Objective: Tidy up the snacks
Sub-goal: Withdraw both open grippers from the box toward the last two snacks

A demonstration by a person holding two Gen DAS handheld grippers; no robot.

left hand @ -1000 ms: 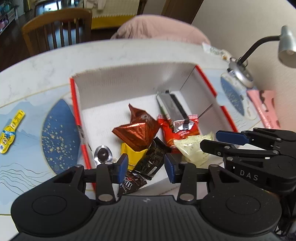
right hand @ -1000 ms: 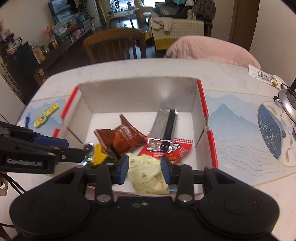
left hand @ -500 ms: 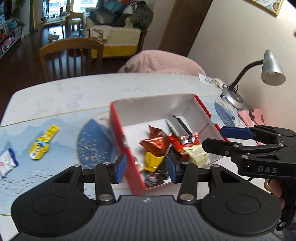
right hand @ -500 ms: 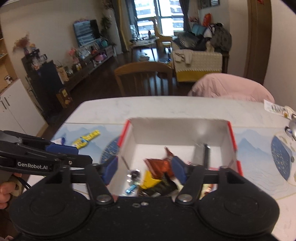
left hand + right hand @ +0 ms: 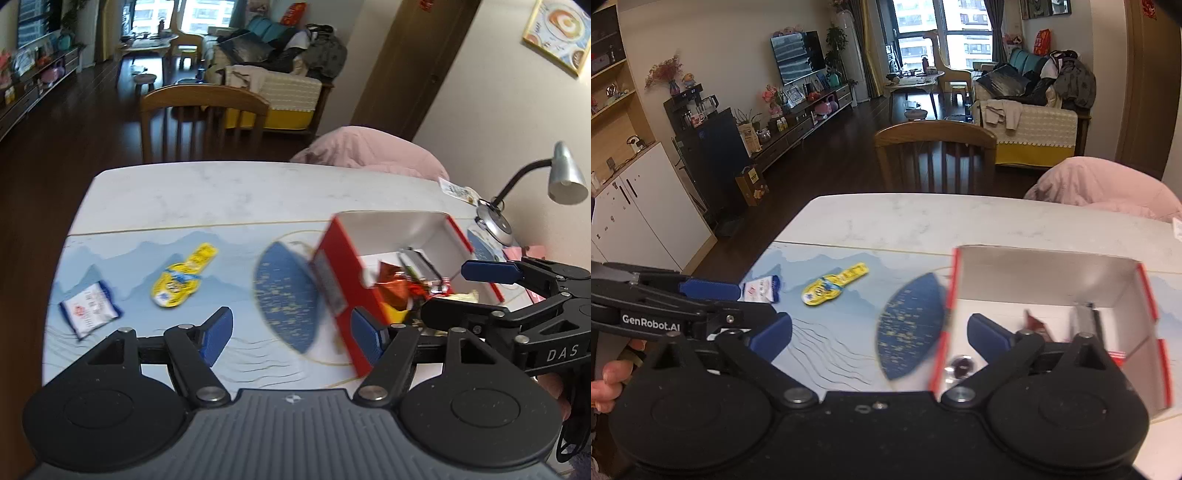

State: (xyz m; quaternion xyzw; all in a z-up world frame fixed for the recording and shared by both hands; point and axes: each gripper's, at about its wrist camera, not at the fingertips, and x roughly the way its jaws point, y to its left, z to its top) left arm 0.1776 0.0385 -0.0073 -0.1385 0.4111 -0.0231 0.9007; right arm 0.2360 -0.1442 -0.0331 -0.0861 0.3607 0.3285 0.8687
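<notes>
The red-and-white box (image 5: 343,280) (image 5: 1034,273) holds several snacks, among them an orange-brown wrapper (image 5: 391,284) and a silver bar (image 5: 421,264) (image 5: 1086,321). A yellow packet (image 5: 184,277) (image 5: 834,286) and a white-and-blue packet (image 5: 90,308) (image 5: 762,290) lie loose on the mat to the box's left. My left gripper (image 5: 291,328) hangs above the mat by the box's left wall, jaws opening, nothing between them. My right gripper (image 5: 881,332) hovers over that same wall, jaws opening wide and empty. Each gripper shows in the other's view (image 5: 465,291) (image 5: 731,299).
A blue oval (image 5: 284,295) is printed on the mat beside the box. A desk lamp (image 5: 565,177) stands at the table's right. A wooden chair (image 5: 203,114) and a pink cushion (image 5: 369,151) sit behind the far edge. A person's hand (image 5: 605,384) shows at the left.
Both grippers drew back from inside the box, rising and swinging left. Their jaws spread, and the dark wrapper and the pale yellow packet they pinched are no longer between them.
</notes>
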